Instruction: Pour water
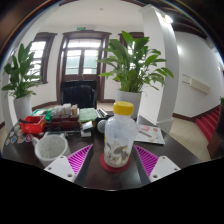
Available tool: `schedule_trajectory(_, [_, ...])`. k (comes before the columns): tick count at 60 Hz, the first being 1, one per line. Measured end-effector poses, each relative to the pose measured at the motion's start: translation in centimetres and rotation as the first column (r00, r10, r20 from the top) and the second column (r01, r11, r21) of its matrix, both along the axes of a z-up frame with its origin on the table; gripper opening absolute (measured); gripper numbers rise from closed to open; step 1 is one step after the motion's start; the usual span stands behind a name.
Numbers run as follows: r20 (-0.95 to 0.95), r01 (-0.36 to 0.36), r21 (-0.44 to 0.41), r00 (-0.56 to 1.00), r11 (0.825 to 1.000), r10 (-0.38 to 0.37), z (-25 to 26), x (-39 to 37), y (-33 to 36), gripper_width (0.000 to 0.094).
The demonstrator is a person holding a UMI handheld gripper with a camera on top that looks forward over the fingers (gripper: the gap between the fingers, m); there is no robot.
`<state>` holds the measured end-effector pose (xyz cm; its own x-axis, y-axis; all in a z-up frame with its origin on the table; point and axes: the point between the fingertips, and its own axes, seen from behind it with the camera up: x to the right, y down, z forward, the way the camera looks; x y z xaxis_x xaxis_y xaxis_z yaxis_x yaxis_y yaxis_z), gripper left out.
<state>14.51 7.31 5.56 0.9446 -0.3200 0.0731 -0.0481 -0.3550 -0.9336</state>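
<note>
- Room first: tall glazed double doors (80, 60) stand at the back, flanked by two big potted plants, one plant (20, 72) by the left window and a leafy plant (133, 62) rising behind the table.
- Dark round table (185, 158) fills the foreground, its far side crowded with small items, among them a red object (33, 124) and some papers (152, 133); what most of them are is too small to tell.
- Clear plastic bottle (119, 138) with a yellow cap (123, 108) stands upright on the table, between the fingers of the gripper (112, 160).
- Claw spread wide: the pink pads (80, 157) sit well clear of the bottle at either side, nothing pinched.
- White cup (50, 148), apparently empty, waits just left of the left finger, near the bottle.
- Step in hand, by the look of it: lining up for the grasp, with pouring not yet begun.
- Next move likely calls for closing squarely on the bottle's body, then lifting and tipping toward the cup; the cap appears on, which would block any pour.
</note>
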Motion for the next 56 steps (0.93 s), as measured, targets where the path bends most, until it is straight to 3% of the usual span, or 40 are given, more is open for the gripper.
schedule_trajectory(13, [-0.045, -0.061, -0.043, 0.997, 0.997, 0.059, 2.1, -5.3, -9.5, 0.0796])
schedule_trajectory(24, [-0.058, -0.092, -0.021, 0.994, 0.995, 0.091, 6.2, -8.4, -16.0, 0.0795])
schedule_trajectory(38, [-0.062, -0.127, 0.062, 0.989, 0.990, 0.131, 11.4, -11.3, -19.4, 0.0792])
schedule_trajectory(56, [-0.013, -0.154, 0.060, 0.988, 0.986, 0.155, 13.1, -12.8, -21.6, 0.0790])
